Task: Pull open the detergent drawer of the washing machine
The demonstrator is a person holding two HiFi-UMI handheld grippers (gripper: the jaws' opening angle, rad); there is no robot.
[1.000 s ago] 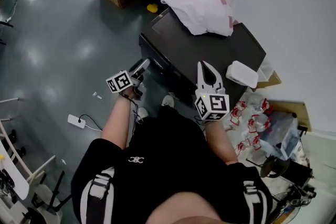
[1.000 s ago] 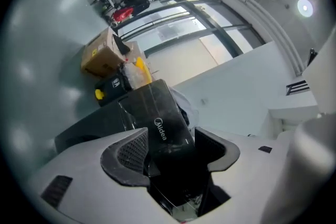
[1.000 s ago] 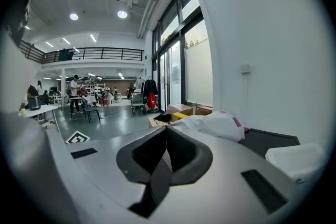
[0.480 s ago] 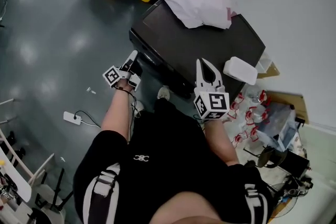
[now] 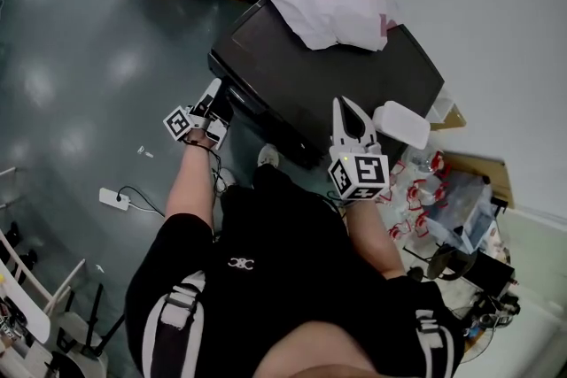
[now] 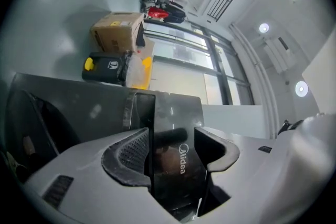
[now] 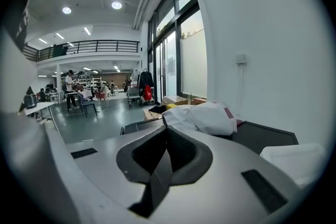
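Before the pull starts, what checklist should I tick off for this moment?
1. Left claw on detergent drawer: ok, the drawer front sits between its pads.
2. Grip firm: cannot tell.
3. Drawer at closed start: cannot tell.
4. Right claw out of the way: ok, shut, empty, over the washing machine top.
5. White cloth away from drawer: ok, it lies at the top's far end.

Left gripper [image 6: 172,145] jaws tight on detergent drawer [image 6: 167,113]
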